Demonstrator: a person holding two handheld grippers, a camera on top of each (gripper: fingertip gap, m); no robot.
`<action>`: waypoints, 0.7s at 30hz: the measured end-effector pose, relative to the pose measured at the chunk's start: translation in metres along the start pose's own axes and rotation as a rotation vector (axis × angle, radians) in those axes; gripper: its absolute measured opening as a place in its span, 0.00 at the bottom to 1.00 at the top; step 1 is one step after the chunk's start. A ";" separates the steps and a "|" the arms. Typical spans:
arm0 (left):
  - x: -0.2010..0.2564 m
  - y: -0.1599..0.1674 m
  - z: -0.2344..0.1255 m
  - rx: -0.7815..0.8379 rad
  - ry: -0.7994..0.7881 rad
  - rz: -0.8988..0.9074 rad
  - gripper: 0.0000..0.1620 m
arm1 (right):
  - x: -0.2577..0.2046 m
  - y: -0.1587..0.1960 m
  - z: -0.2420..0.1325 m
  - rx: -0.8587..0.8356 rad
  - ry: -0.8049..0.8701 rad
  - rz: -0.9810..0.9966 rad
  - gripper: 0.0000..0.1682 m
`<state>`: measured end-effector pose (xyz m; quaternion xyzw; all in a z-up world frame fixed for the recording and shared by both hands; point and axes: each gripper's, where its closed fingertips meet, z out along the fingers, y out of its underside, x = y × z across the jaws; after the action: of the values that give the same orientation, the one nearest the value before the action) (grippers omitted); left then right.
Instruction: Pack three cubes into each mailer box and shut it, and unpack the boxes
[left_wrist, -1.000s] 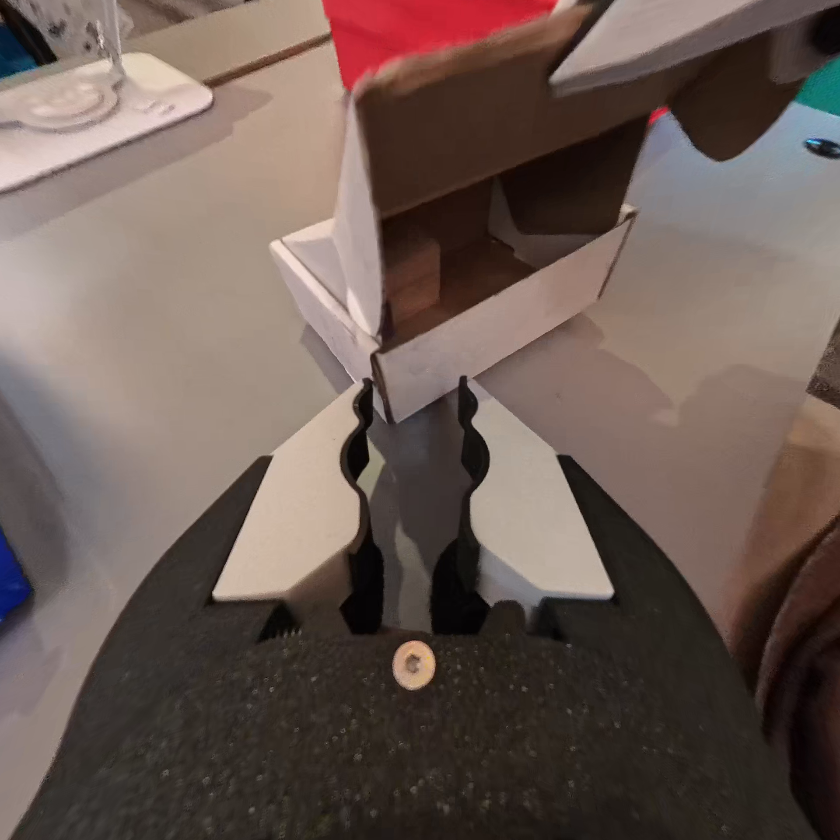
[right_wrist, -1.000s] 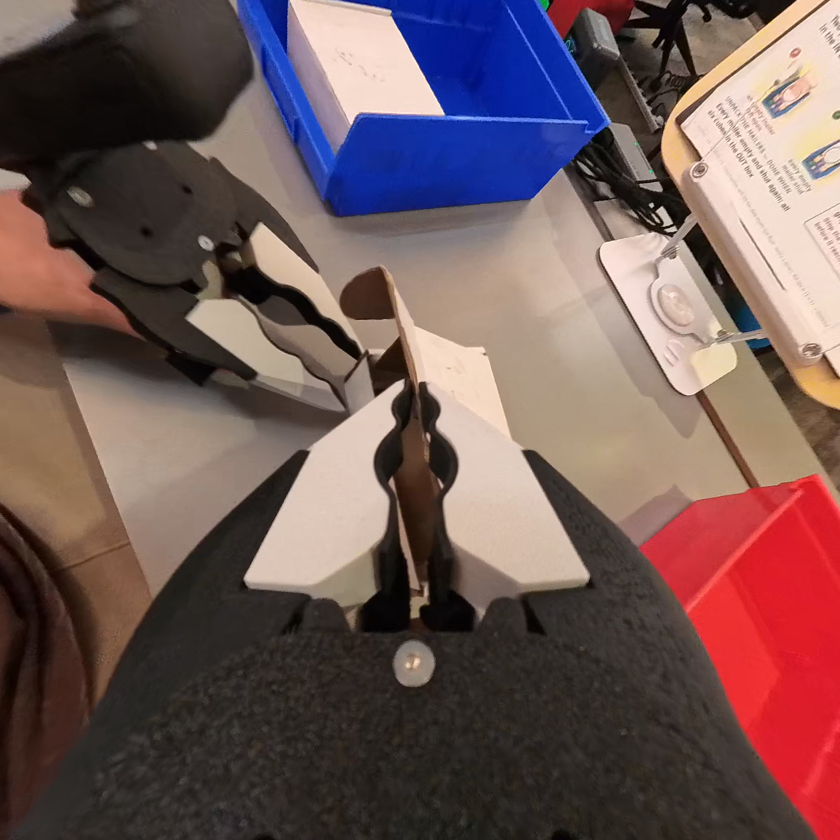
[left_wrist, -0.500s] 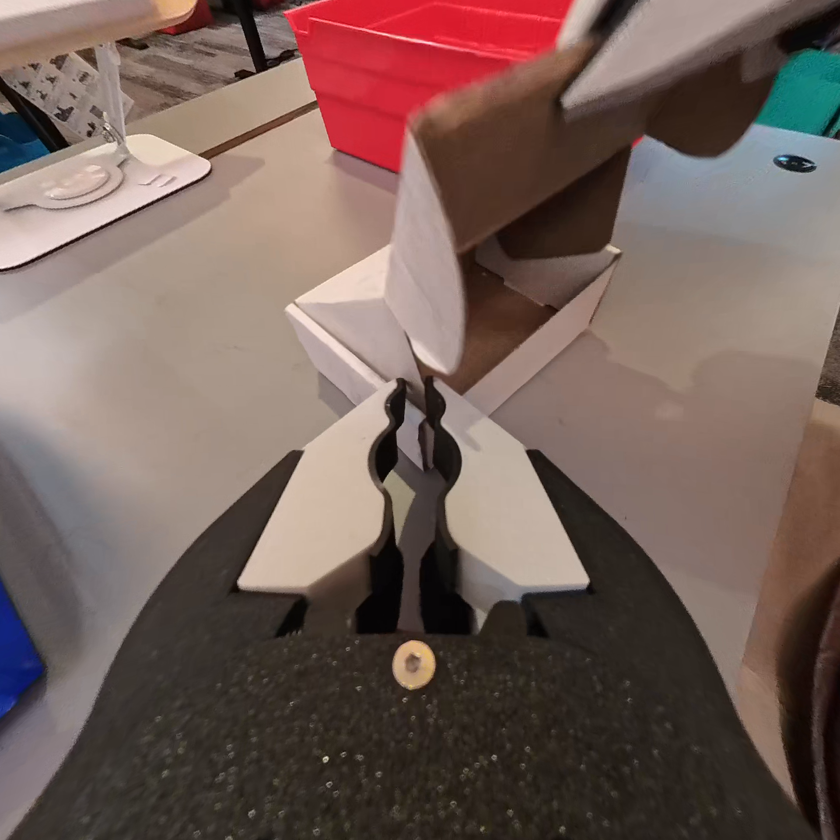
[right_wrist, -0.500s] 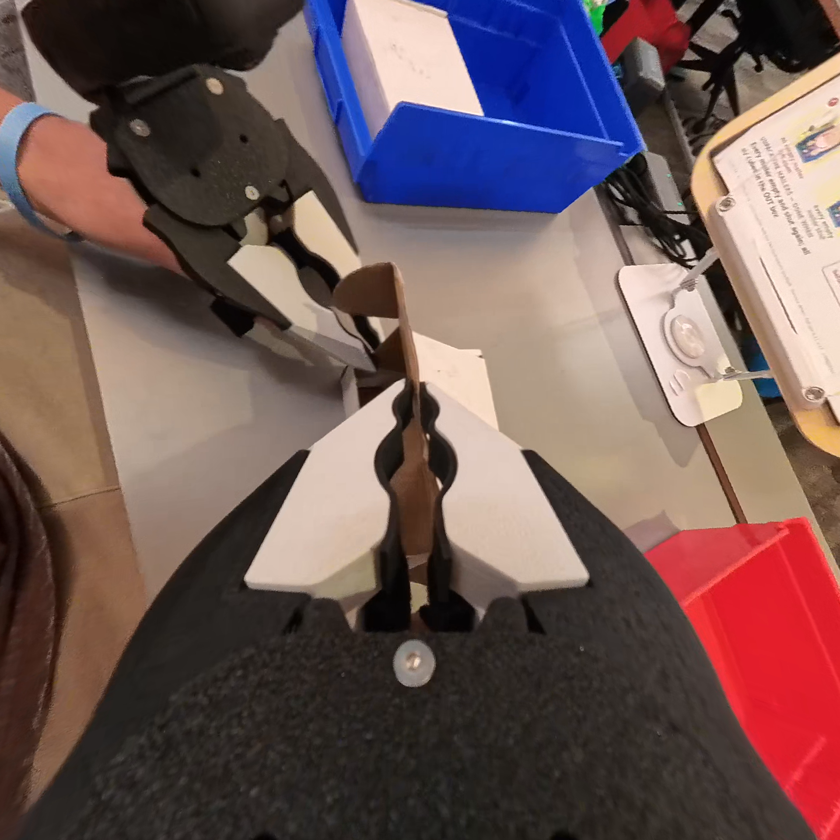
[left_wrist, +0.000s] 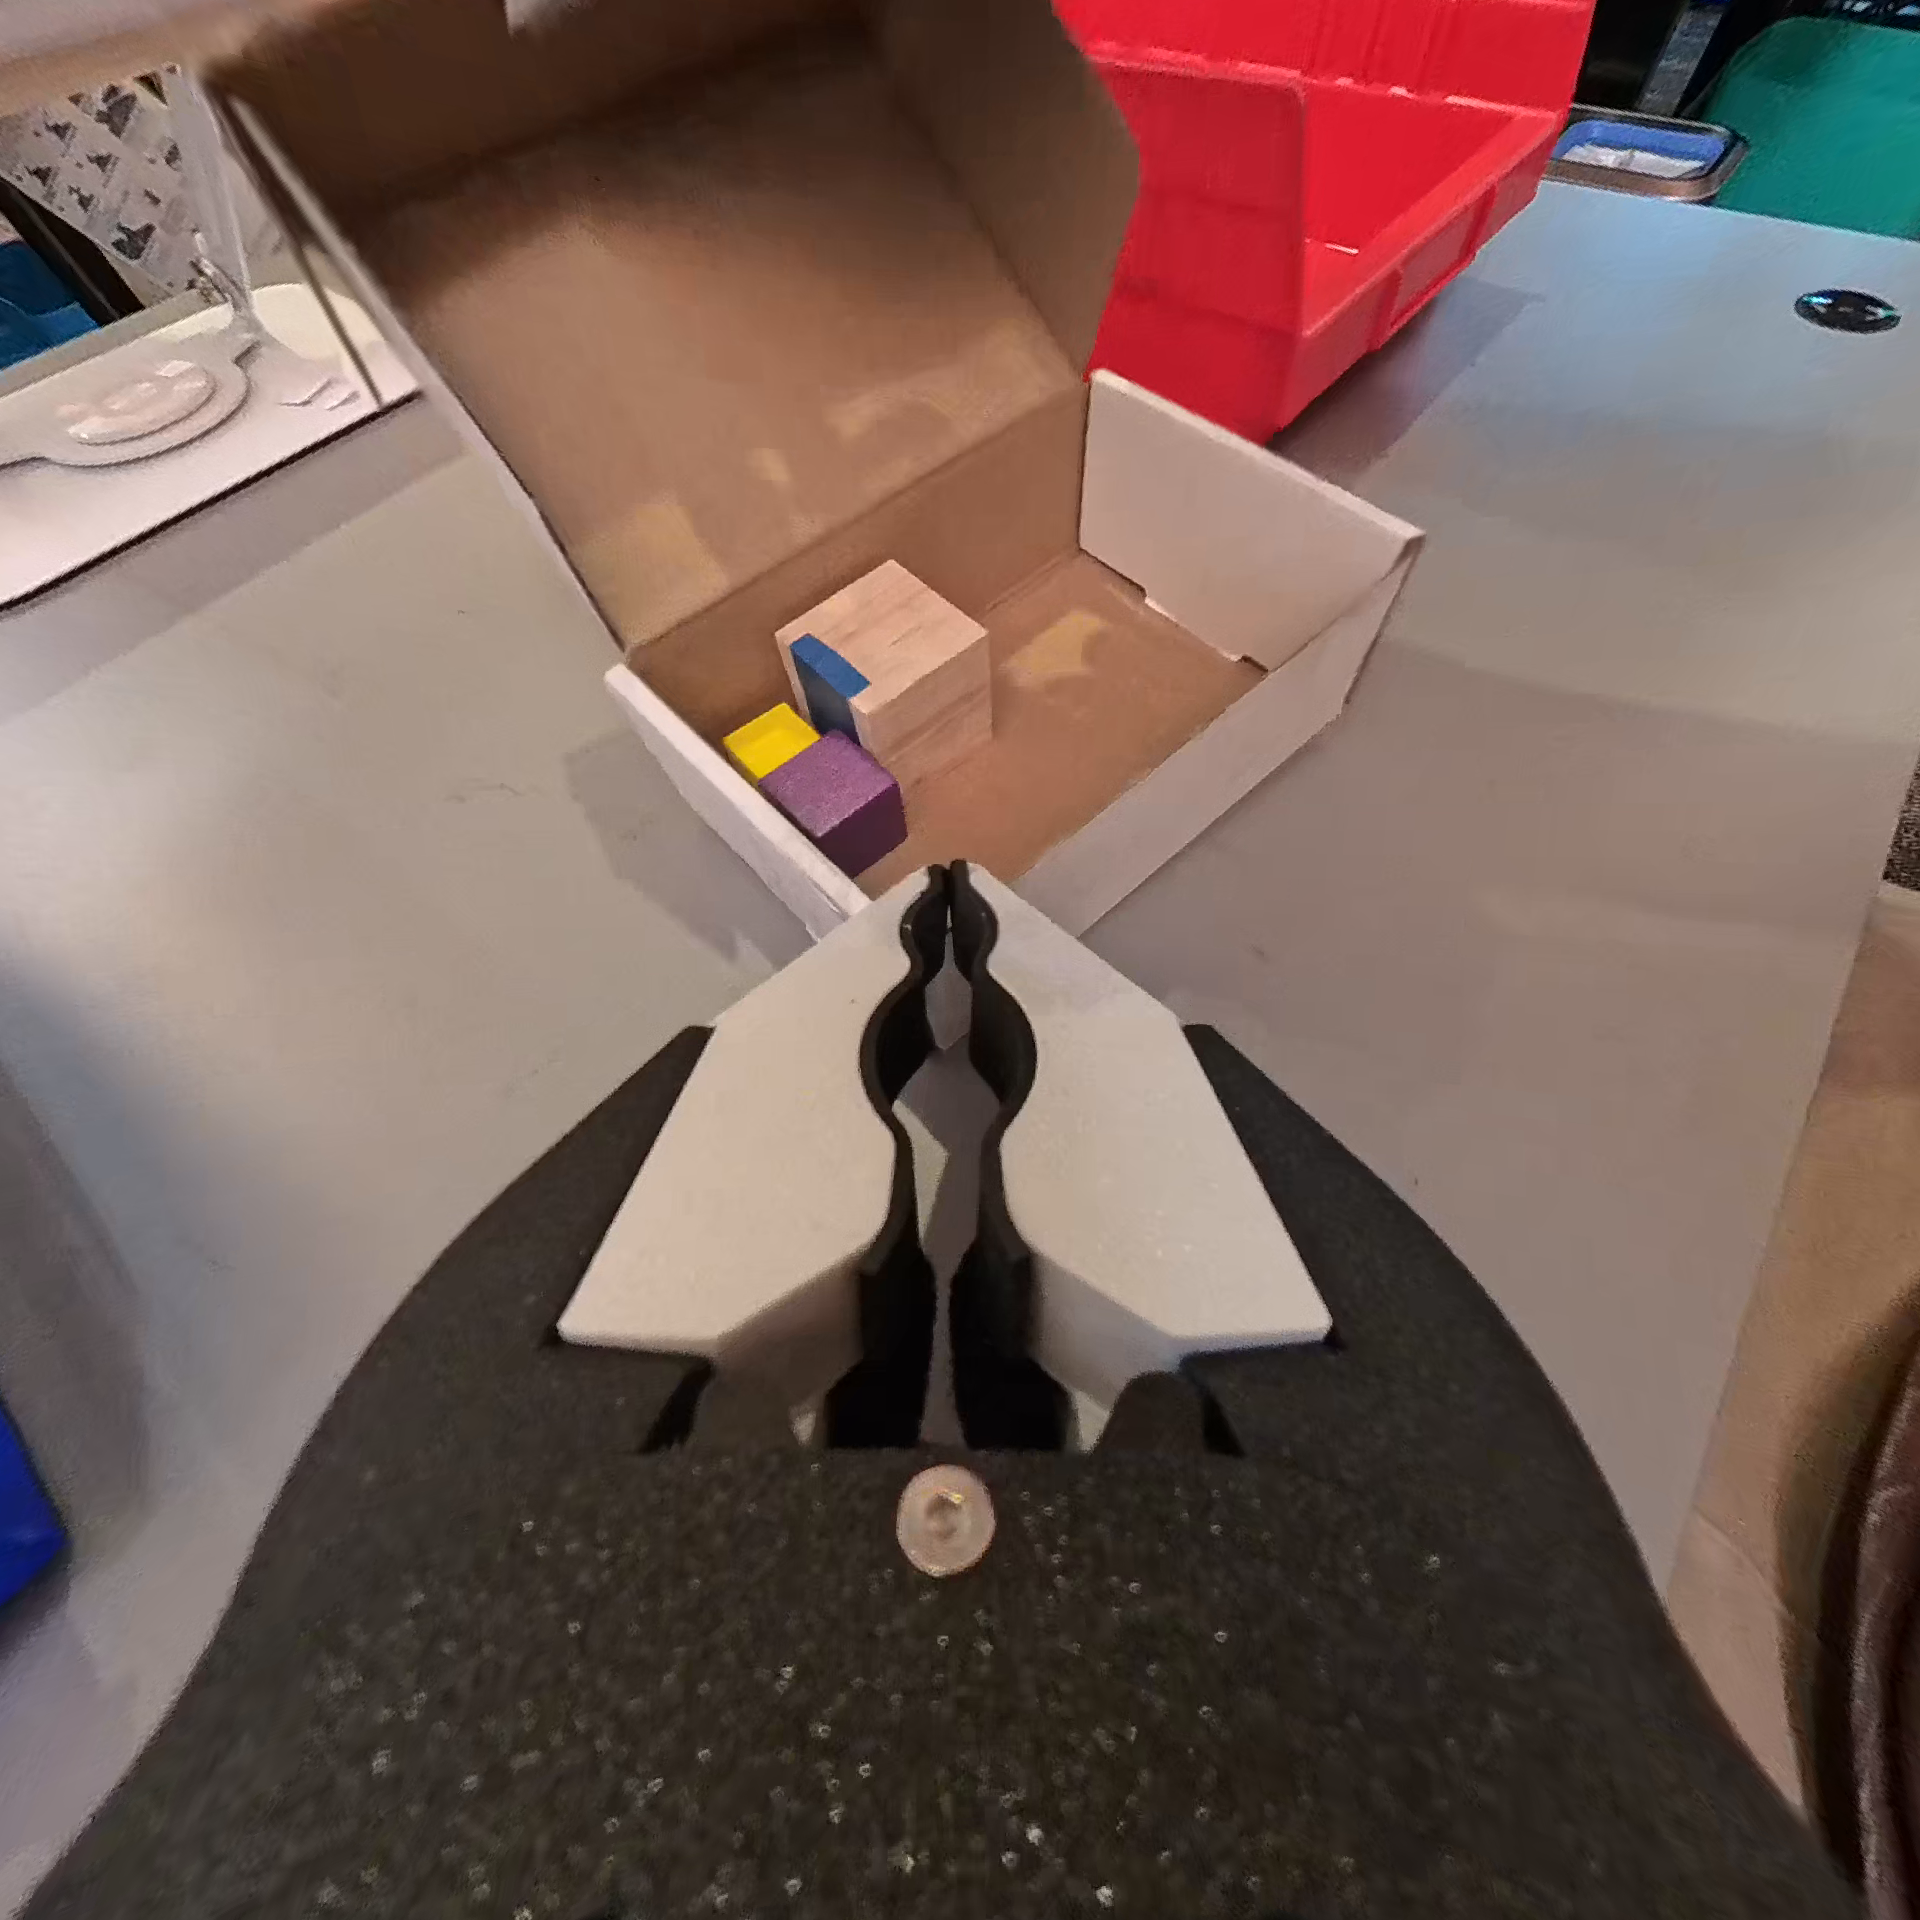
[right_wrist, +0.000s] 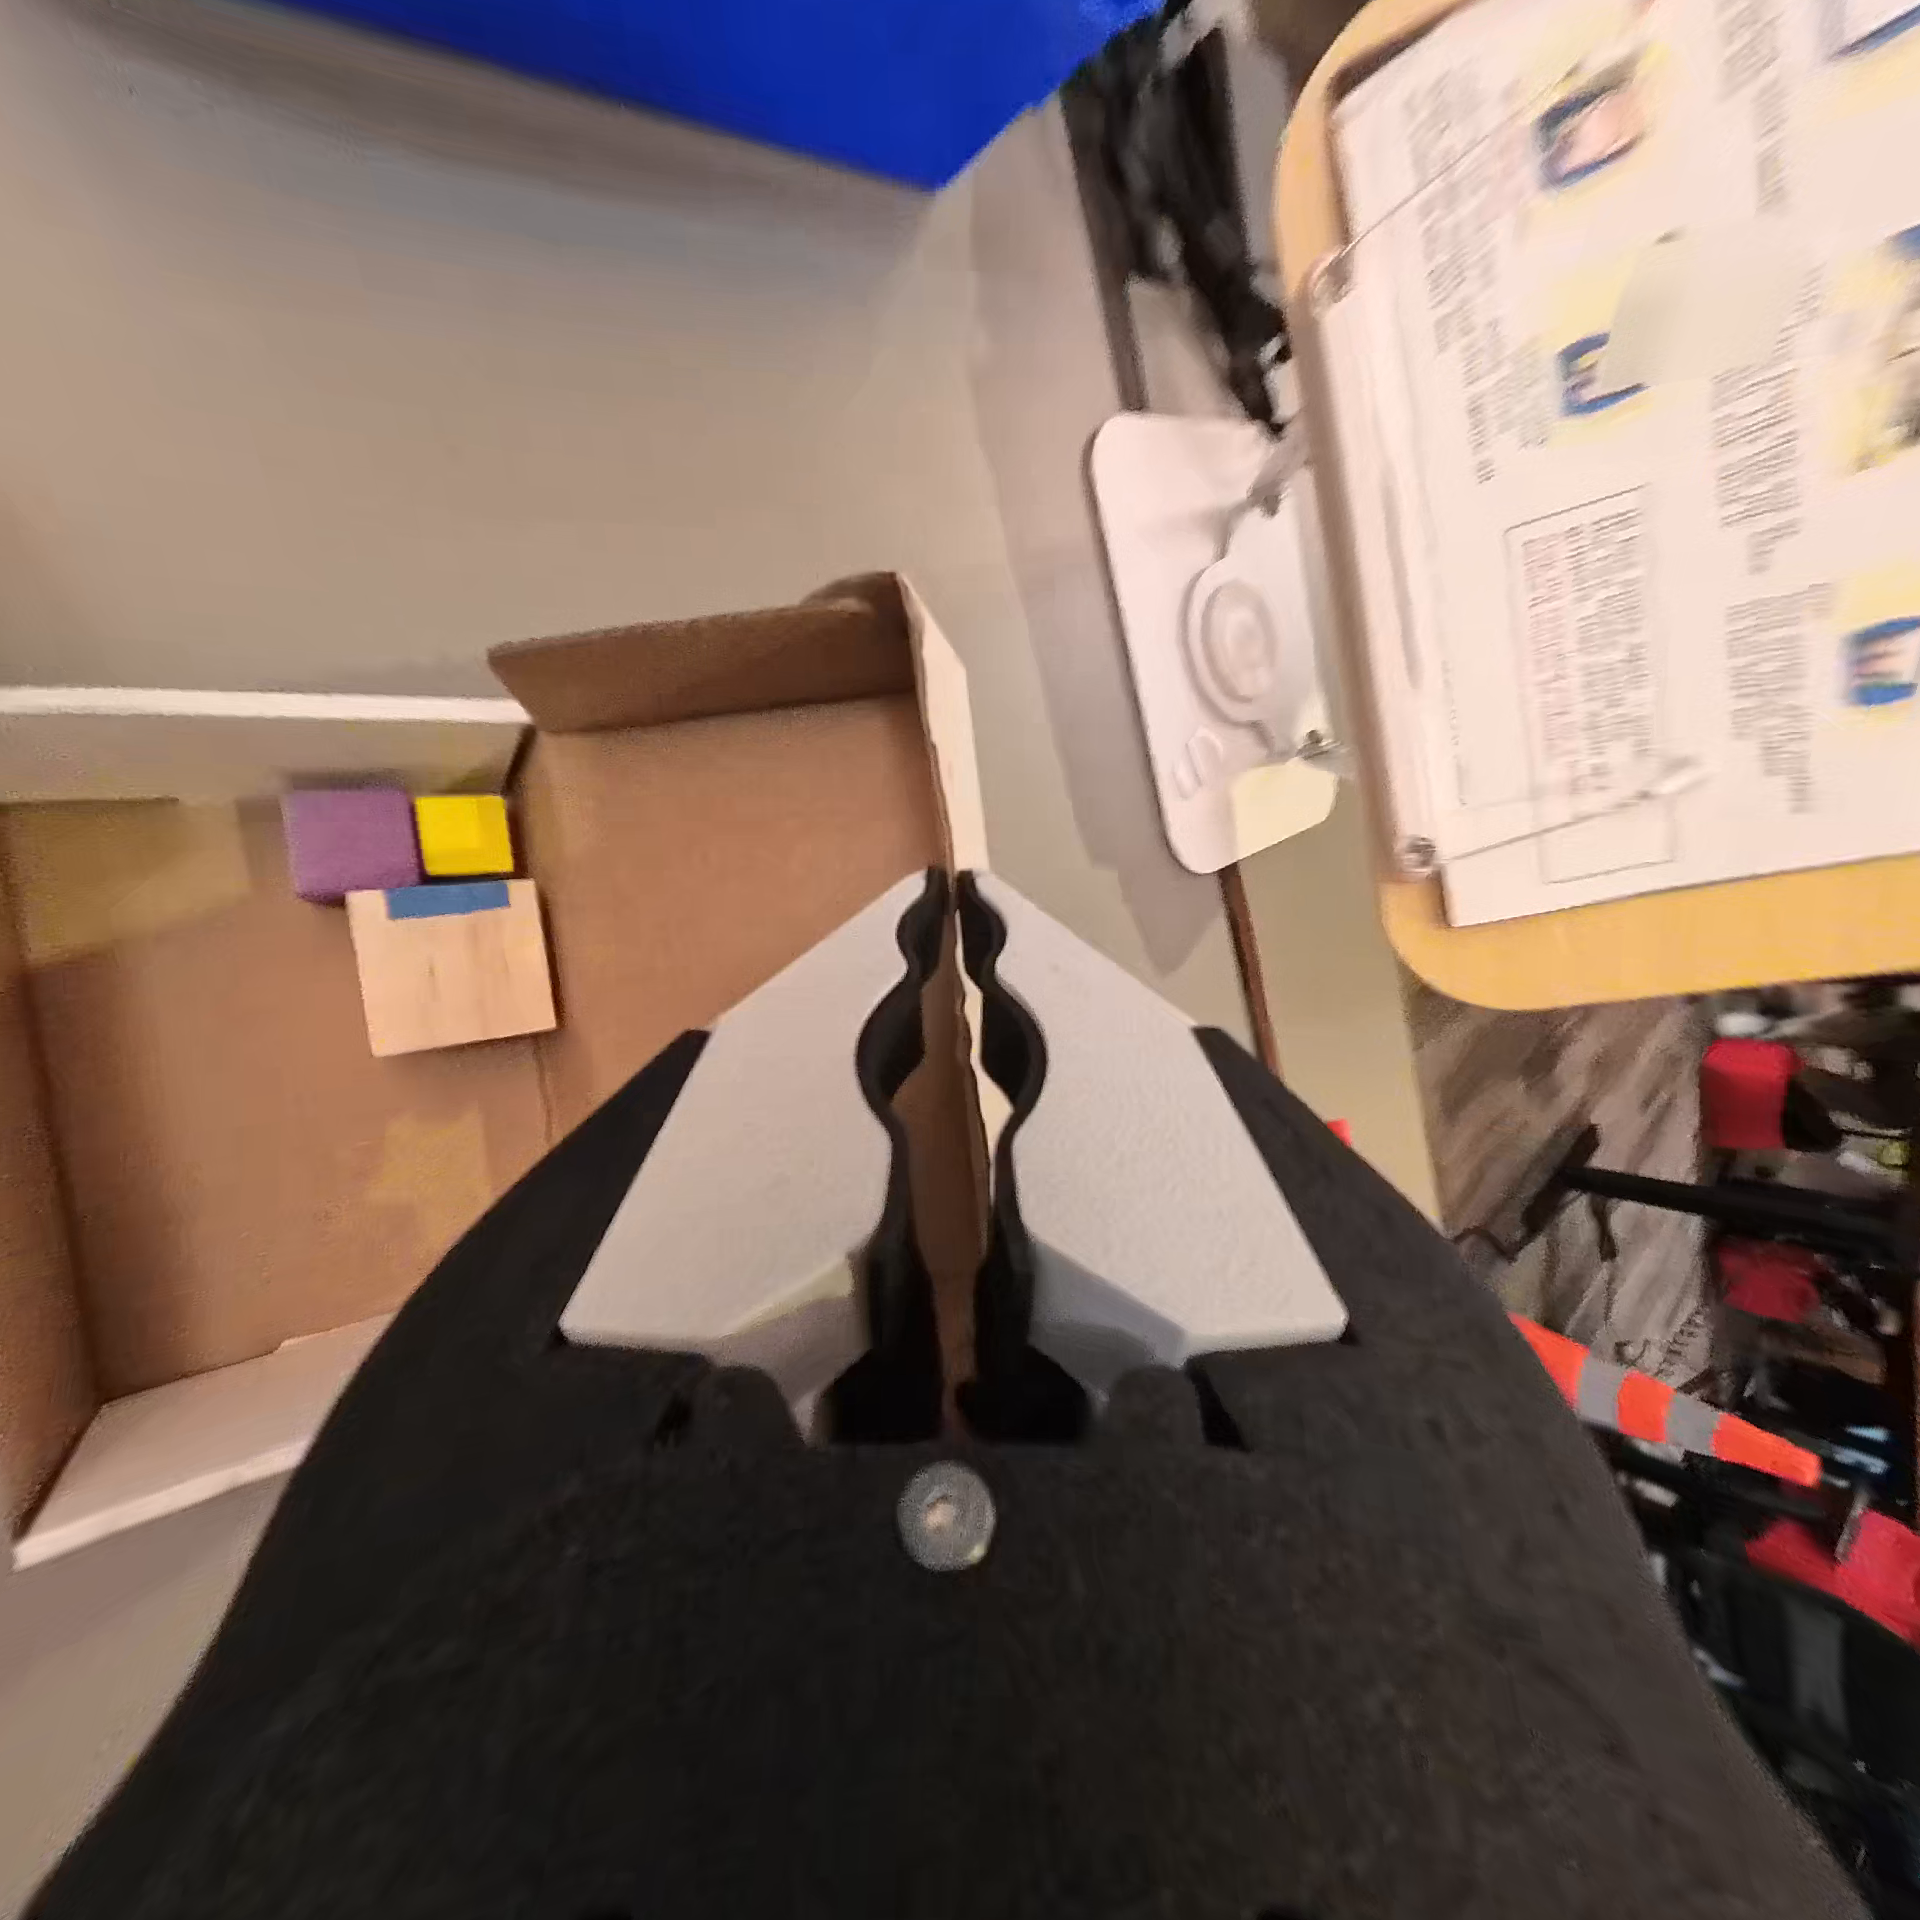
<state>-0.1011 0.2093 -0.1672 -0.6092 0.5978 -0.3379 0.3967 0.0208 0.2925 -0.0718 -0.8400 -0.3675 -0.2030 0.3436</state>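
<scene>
A white mailer box (left_wrist: 1247, 499) stands open on the grey table. Its brown lid (left_wrist: 727, 312) is raised. Inside, at the left corner, lie a wooden cube with a blue face (left_wrist: 914, 665), a yellow cube (left_wrist: 769, 738) and a purple cube (left_wrist: 836, 795). My left gripper (left_wrist: 951, 902) is shut on the box's near corner wall. My right gripper (right_wrist: 943, 883) is shut on the lid's side flap (right_wrist: 940, 1143) and holds the lid (right_wrist: 727, 894) open above the box. The purple cube (right_wrist: 348, 842), yellow cube (right_wrist: 464, 834) and wooden cube (right_wrist: 452, 966) also show from above.
A red bin (left_wrist: 1299, 208) stands behind the box. A blue bin (right_wrist: 727, 83) is at the far side. A white stand base (left_wrist: 135, 416) and a board with printed sheets (right_wrist: 1610, 468) stand at the table's edge. Some 20 cm of space lies between my two pairs of fingers.
The right gripper has swung the lid fully open, so the cubes now show. The left gripper has shut on the box's near corner.
</scene>
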 end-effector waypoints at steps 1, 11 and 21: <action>0.000 0.000 0.000 -0.002 -0.002 -0.002 0.00 | -0.001 0.005 0.013 -0.045 -0.033 0.010 0.01; 0.013 -0.001 -0.001 -0.030 0.050 0.000 0.03 | -0.019 -0.016 0.092 -0.031 -0.204 0.023 0.02; -0.044 0.015 -0.015 -0.072 0.034 0.003 0.88 | -0.035 -0.090 0.083 0.168 -0.246 -0.196 0.01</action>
<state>-0.1243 0.2523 -0.1711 -0.6163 0.6172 -0.3258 0.3647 -0.0629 0.3805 -0.1111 -0.7870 -0.5024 -0.0998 0.3438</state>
